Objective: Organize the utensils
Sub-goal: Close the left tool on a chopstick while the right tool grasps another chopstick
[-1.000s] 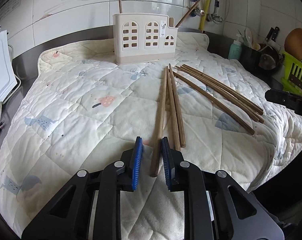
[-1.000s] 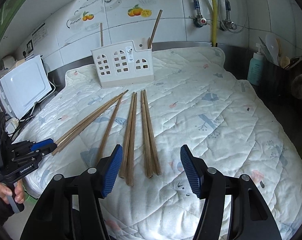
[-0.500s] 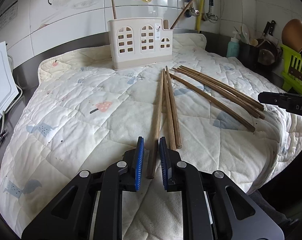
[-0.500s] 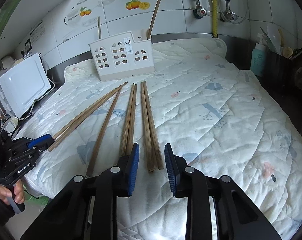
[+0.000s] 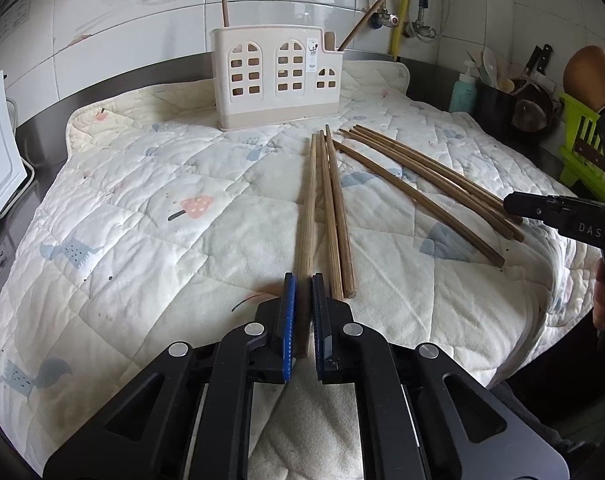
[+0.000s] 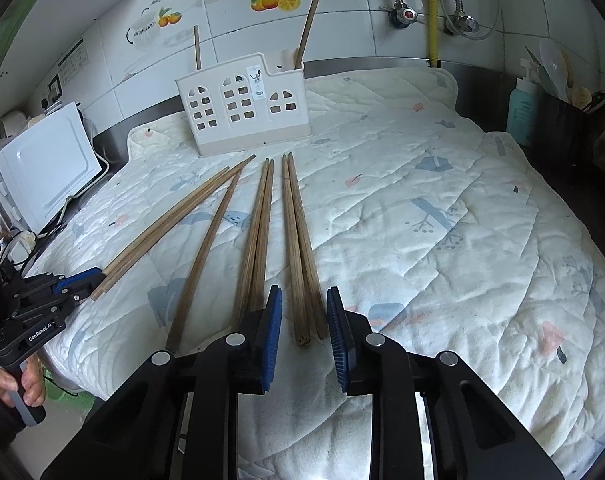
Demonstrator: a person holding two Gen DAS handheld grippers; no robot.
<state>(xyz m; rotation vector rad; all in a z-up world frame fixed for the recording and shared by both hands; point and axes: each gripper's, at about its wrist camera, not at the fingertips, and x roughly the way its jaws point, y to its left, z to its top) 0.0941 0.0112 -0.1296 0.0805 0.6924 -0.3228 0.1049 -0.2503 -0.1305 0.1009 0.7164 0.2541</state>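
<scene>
Now that the left tongs point(image 5: 301, 316) have closed on the near end of one chopstick point(image 5: 307, 216) lying on the quilted bench point(image 5: 122, 216), the right tongs point(image 6: 303, 334), narrowed since a second ago, straddle a chopstick pair point(image 6: 298, 248) unpinched, so both lifts toward the holder point(image 6: 242, 106) look imminent.

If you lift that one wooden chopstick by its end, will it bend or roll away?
Probably not bend: the chopstick looks like stiff, straight wood. Held only at its near end by the left gripper, its far tip may droop. If dropped, the soft quilt should stop most rolling.
</scene>
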